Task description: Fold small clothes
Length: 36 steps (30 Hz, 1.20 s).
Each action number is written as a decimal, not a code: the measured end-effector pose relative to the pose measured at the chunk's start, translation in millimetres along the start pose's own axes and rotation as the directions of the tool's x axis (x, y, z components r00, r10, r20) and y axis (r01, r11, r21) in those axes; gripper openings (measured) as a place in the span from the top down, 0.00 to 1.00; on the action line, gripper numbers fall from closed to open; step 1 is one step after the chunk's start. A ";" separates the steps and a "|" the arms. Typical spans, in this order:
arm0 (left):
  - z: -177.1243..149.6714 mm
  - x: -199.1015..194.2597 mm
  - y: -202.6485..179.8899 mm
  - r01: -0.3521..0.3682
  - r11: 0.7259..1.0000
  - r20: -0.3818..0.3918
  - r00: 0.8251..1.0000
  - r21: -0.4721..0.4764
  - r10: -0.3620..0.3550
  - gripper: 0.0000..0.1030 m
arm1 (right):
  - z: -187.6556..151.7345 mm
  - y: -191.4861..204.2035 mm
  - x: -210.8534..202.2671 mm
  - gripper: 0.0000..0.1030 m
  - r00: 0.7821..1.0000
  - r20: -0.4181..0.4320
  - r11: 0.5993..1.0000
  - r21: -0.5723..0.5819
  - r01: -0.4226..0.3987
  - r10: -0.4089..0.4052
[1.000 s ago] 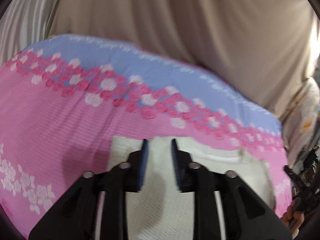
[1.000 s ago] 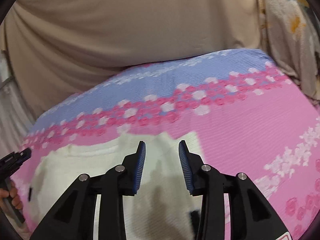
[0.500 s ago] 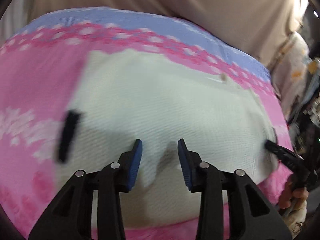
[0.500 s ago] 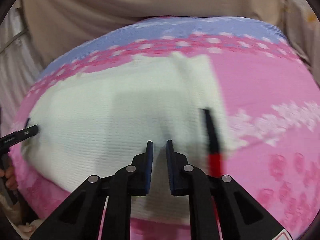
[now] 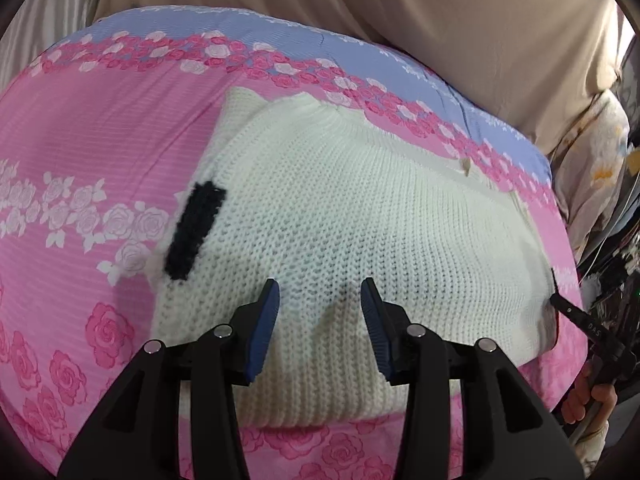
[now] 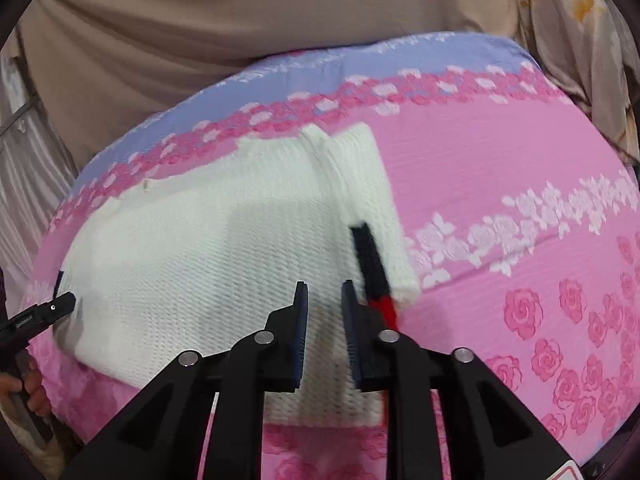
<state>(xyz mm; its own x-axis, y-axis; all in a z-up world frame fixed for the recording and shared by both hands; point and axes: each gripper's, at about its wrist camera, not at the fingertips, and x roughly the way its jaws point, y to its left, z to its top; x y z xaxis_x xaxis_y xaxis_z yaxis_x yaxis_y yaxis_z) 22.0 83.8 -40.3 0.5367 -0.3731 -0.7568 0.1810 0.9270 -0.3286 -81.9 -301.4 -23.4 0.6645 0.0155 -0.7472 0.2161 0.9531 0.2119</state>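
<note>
**Cream sweater being approached for the next fold**

A bed covered with a pink and lilac rose-printed sheet point(image 5: 80, 152) is being used as the folding surface. A small cream-white knitted sweater point(image 5: 360, 216) is being kept flat near the middle of the bed, its black knitted stripe point(image 5: 194, 230) lying along one side edge.

The left gripper point(image 5: 320, 304) is being held over the near part of the knit, jaws opening and partly apart, nothing pinched between them. The right gripper point(image 6: 324, 300) is being held narrowly parted, also opening, above the knit beside a black and red stripe point(image 6: 372, 272), nothing being gripped.

The step is probably being done best if both near corners are being pinched through all layers and carried evenly.

The near hem is being hidden behind the fingers; contact with the knit cannot be judged. Sleeves are being concealed.
</note>
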 end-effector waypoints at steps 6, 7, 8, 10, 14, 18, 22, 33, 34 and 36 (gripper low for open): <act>16.8 -37.0 16.1 -0.064 0.996 0.130 0.989 -0.060 0.071 0.41 | 22.0 100.2 13.4 0.79 0.990 -0.005 0.967 -0.211 -0.141 0.143; 20.7 -40.4 20.3 -0.092 0.993 0.145 0.984 -0.074 0.102 0.41 | 23.6 115.7 19.6 0.79 0.989 -0.013 0.959 -0.241 -0.149 0.150; 24.8 -42.4 25.4 -0.113 0.990 0.157 0.980 -0.088 0.126 0.38 | 24.9 130.3 28.5 0.79 0.988 -0.023 0.951 -0.269 -0.153 0.153; 30.8 -43.1 36.2 -0.159 0.979 0.168 0.969 -0.127 0.180 0.26 | 27.7 150.4 45.0 0.79 0.983 -0.060 0.938 -0.292 -0.185 0.175; 34.9 -33.8 51.1 -0.213 0.962 0.135 0.962 -0.173 0.238 0.22 | 26.8 170.2 83.2 0.79 0.986 -0.117 0.935 -0.323 -0.150 0.118; 34.1 -14.3 49.0 -0.213 0.964 0.083 0.970 -0.159 0.228 0.22 | 20.6 170.5 98.8 0.79 0.988 -0.120 0.935 -0.328 -0.134 0.099; 34.3 7.2 41.5 -0.213 0.968 0.039 0.975 -0.134 0.220 0.22 | 22.9 168.7 101.5 0.78 0.986 -0.124 0.937 -0.319 -0.143 0.109; 35.8 38.2 30.3 -0.218 0.970 0.009 0.975 -0.109 0.221 0.10 | 26.8 170.7 107.4 0.76 0.986 -0.114 0.935 -0.320 -0.155 0.124; 36.7 38.8 30.3 -0.218 0.970 0.010 0.975 -0.108 0.220 0.10 | 27.1 170.7 107.7 0.75 0.985 -0.115 0.935 -0.318 -0.156 0.125; 38.6 39.6 30.2 -0.201 0.974 0.013 0.979 -0.108 0.203 0.13 | 27.4 170.7 107.9 0.75 0.985 -0.116 0.934 -0.320 -0.157 0.126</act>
<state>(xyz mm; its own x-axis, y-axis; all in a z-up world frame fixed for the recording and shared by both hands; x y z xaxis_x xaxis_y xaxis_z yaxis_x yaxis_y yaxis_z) 80.5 98.5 -58.4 0.5729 -0.1761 -0.8004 -0.0208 0.9732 -0.2291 46.4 -145.3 -50.6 0.5988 0.1701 -0.7826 -0.1311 0.9848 0.1137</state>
